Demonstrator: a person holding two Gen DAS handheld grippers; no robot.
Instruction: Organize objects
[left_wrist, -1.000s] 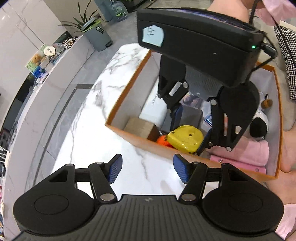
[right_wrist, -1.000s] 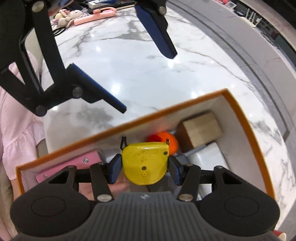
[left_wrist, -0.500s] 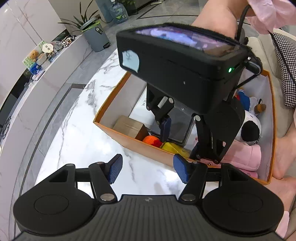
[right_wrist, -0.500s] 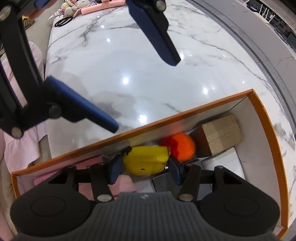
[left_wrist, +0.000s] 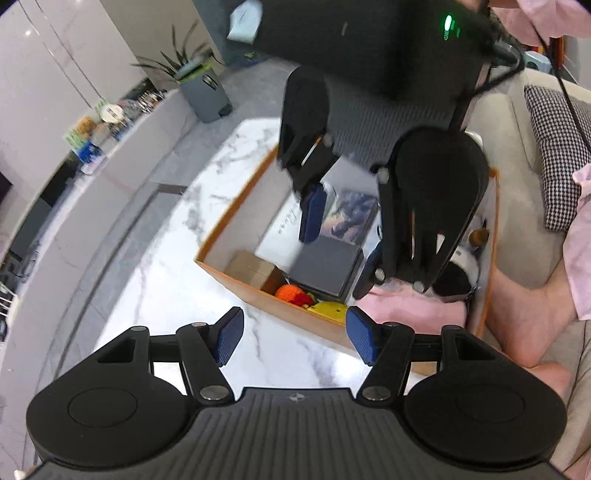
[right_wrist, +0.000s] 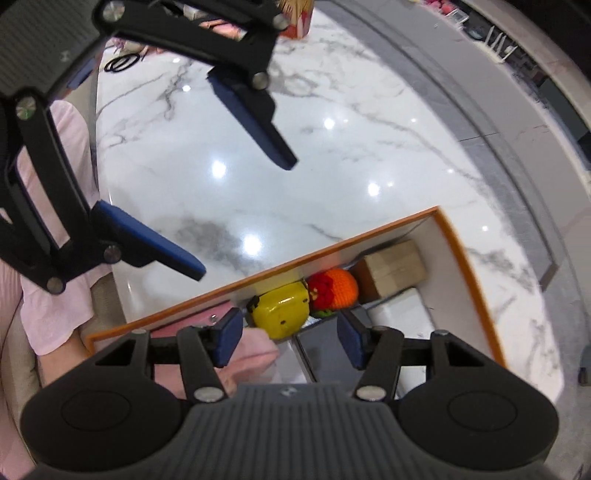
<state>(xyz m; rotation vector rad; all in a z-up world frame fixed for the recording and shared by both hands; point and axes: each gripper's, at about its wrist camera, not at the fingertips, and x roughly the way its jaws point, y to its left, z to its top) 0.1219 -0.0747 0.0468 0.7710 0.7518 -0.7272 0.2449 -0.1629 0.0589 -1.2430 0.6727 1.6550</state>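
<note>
Left gripper (left_wrist: 293, 338) spread wide above the marble table (right_wrist: 332, 155), nothing between the blue pads. Right gripper (right_wrist: 289, 338) parted over the orange-rimmed box (right_wrist: 467, 266), pads clear of everything, gripping nothing. Yellow case (right_wrist: 281, 312) resting inside the box against the near wall, just beside an orange crocheted ball (right_wrist: 338, 288) and near a cardboard block (right_wrist: 395, 267); only a sliver of the case (left_wrist: 330, 307) visible over the wall in the left view. Black flat box (left_wrist: 325, 266) partly covered by the right gripper's finger. White book and picture card behind it blurred, print unreadable. Pink cloth (left_wrist: 410, 308) cut off by the gripper frame; black-and-white plush toy (left_wrist: 461, 266) mostly hidden behind the same frame. Far corner of the box blocked from view. Scissors (right_wrist: 122, 62) on the table's far end small and only half visible. Person's pink sleeve (right_wrist: 55, 229) and bare leg (left_wrist: 524, 314) at the edges, cropped.
</note>
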